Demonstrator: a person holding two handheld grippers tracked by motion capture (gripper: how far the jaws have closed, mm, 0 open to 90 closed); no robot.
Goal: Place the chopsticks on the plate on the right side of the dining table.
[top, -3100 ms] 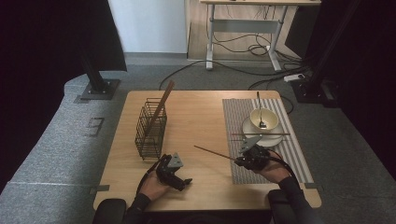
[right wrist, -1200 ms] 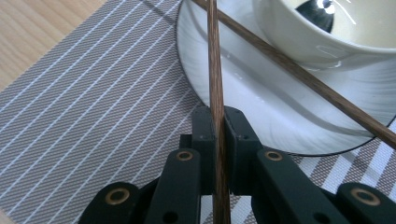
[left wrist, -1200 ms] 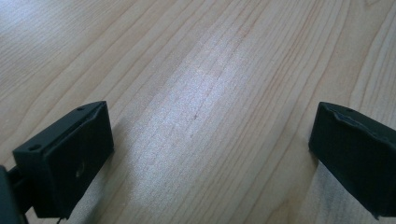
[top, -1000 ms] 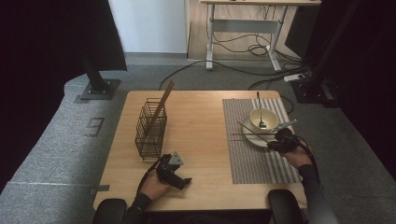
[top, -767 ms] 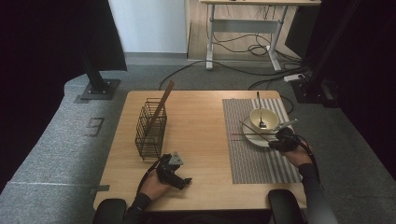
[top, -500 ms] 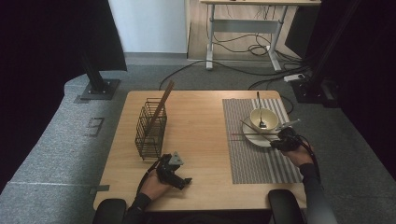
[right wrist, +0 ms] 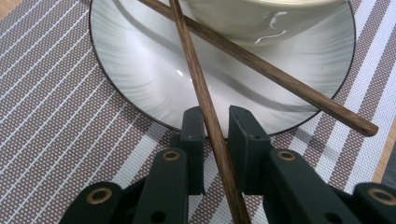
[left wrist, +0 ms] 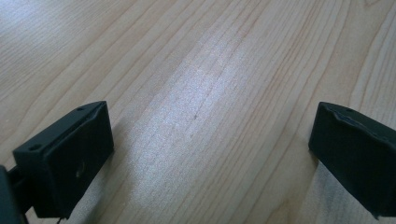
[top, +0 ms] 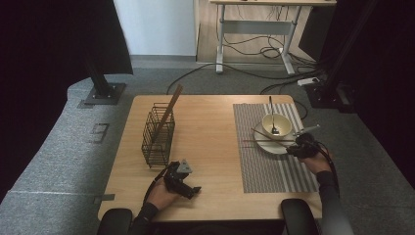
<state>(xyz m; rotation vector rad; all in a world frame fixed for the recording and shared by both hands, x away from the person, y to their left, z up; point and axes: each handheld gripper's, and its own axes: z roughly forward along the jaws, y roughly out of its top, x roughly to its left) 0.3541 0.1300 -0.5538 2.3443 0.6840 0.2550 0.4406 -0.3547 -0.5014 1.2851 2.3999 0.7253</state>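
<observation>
Because it is a thin, stiff stick of dark brown wood, the nearer chopstick should be light and rigid, but slick and prone to roll or pivot between hard pads, so a hold near its end, where the right gripper now has it, gives little control; a grip closer to its middle would likely steady it. In the right gripper view it runs up the centre of the frame between the two black jaws, which stand narrow and have just been opening, with slight gaps to the stick, so it looks freed rather than pinched. It lies across the rim of the shallow grey plate, crossing the second brown chopstick below the cream ceramic bowl, all on the striped woven placemat. In the high view, three seconds earlier, this hand was lower on the placemat with a chopstick sticking out to the left; now it sits at the plate's right edge. The left gripper rests wide open and empty over the pale wooden table, in the same place as before, near the black wire basket.
</observation>
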